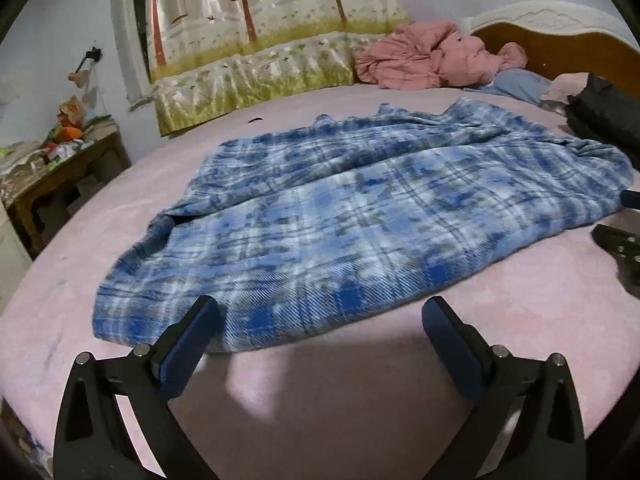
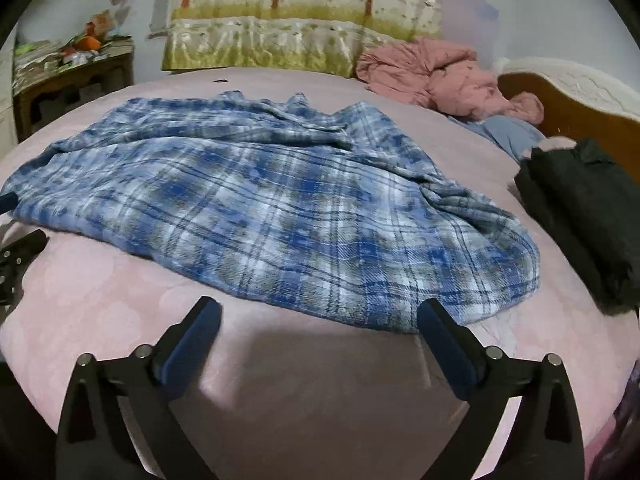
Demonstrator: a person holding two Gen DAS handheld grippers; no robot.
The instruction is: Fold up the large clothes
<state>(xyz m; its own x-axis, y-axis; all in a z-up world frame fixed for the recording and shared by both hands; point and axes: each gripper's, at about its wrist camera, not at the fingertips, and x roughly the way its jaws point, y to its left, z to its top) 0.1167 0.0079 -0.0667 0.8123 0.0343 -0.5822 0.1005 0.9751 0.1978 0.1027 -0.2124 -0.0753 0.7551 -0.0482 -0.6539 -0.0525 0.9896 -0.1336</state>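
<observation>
Nearest: left hand-held gripper (image 1: pixel 320 312), jaws spread wide, nothing between them; its left fingertip overlaps the near hem of the cloth in view, contact not certain. Right hand-held gripper (image 2: pixel 318 312) likewise wide and empty, right fingertip at the near right hem.

Just beyond: one large blue-and-white plaid fleece garment or blanket (image 1: pixel 360 216), lying loosely spread and rumpled on the pink bed sheet (image 1: pixel 500 312), middle of the bed. Edges uneven, a ridge of wrinkles across the far half. No clean fold visible; judgement: folding not begun or barely so, both near corners still to be gripped.

Right, mid-distance: one dark folded garment (image 2: pixel 580 216), possibly already done.

Far: one crumpled pink quilt (image 1: pixel 432 60), one pale blue pillow (image 1: pixel 516 84), one wooden headboard (image 1: pixel 560 48). Far left: one cluttered wooden bedside table (image 1: pixel 60 176). Behind: one tree-print curtain (image 1: pixel 260 40).
</observation>
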